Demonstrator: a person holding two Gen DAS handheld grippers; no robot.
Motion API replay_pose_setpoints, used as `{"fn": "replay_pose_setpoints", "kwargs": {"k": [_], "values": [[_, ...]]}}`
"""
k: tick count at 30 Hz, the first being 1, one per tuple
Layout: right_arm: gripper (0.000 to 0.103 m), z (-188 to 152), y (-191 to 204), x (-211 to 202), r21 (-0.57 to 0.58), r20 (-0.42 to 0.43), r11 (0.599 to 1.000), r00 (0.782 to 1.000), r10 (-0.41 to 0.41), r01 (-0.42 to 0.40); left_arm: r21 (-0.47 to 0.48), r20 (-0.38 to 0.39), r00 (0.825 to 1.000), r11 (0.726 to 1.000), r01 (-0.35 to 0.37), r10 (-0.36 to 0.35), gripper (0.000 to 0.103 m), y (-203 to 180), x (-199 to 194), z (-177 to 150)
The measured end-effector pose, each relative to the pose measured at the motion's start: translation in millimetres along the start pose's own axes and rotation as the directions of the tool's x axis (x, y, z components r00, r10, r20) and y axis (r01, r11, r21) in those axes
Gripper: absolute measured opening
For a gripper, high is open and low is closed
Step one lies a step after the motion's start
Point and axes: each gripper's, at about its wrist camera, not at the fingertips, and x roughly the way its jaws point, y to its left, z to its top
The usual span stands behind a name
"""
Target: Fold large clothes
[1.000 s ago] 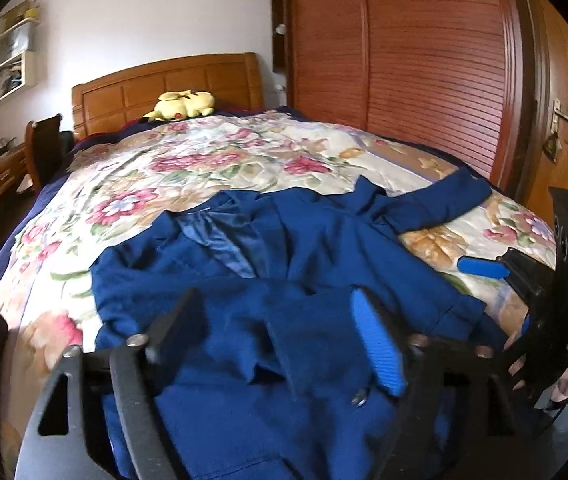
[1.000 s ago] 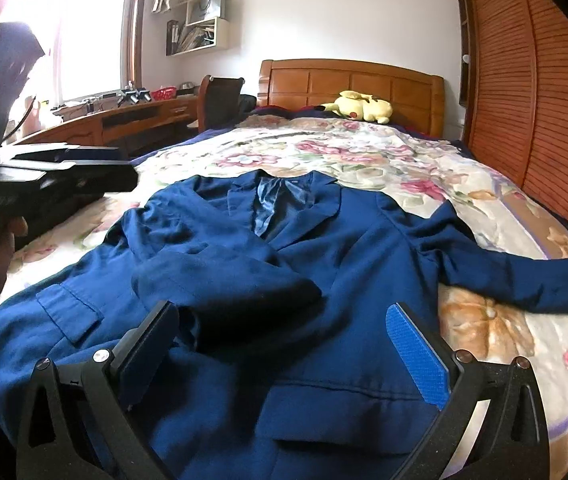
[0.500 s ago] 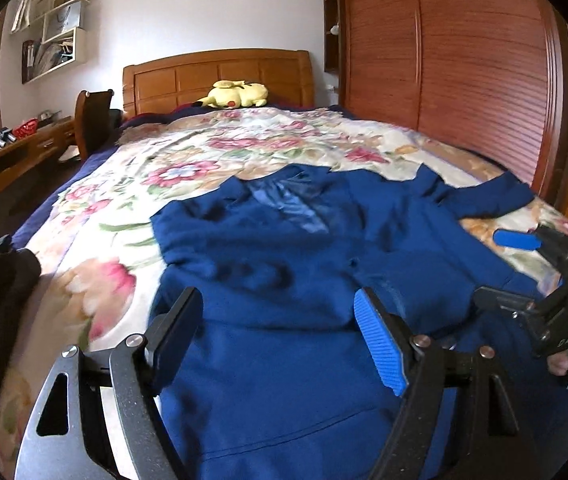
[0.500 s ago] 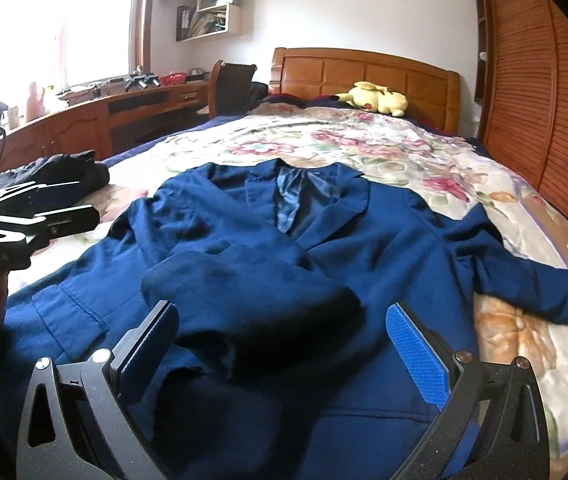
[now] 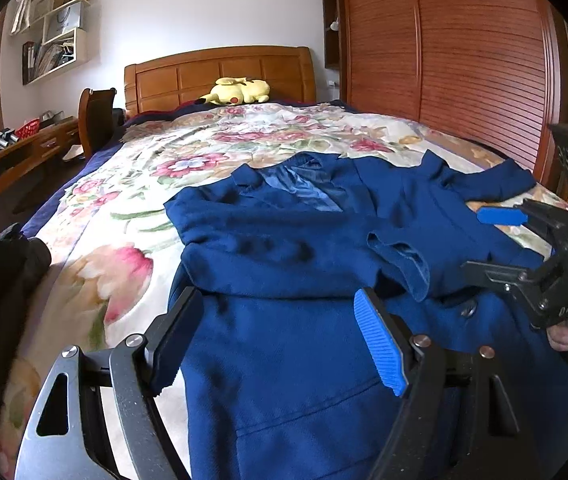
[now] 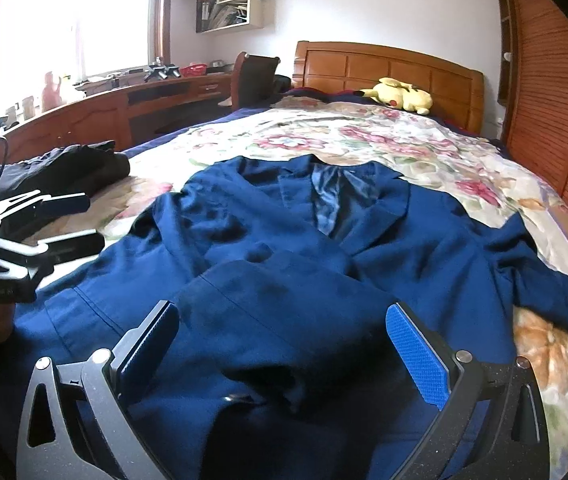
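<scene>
A large blue jacket [image 5: 308,248] lies face up on the floral bed; it also shows in the right wrist view [image 6: 284,240]. Its left sleeve [image 5: 284,264] is folded across the chest. The other sleeve [image 6: 556,296] stretches out to the right over the bedspread. My left gripper [image 5: 280,340] is open and empty over the jacket's lower left part. My right gripper [image 6: 284,348] is open and empty over the folded sleeve near the hem. Each gripper shows side-on in the other's view, the right gripper [image 5: 500,240] and the left gripper [image 6: 72,220].
A floral bedspread [image 5: 132,200] covers the bed. A dark garment [image 6: 68,164] lies at the bed's left edge. A yellow plush toy [image 5: 240,90] sits by the wooden headboard [image 5: 220,68]. A desk [image 6: 124,100] and chair stand left, a wooden wardrobe [image 5: 464,60] right.
Both grippers have shifted left along the foot of the bed, both staying open. The jacket lies as before, sleeve folded across it.
</scene>
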Motion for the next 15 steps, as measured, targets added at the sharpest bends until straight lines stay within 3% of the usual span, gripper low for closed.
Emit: {"fn": "replay_pose_setpoints", "kwargs": {"k": [15], "values": [[0.101, 3.5, 12.5, 19.3, -0.054, -0.038, 0.998, 0.999, 0.027, -0.029, -0.03, -0.018, 1.0, 1.0, 0.002, -0.003, 0.079, 10.8, 0.2, -11.9]]}}
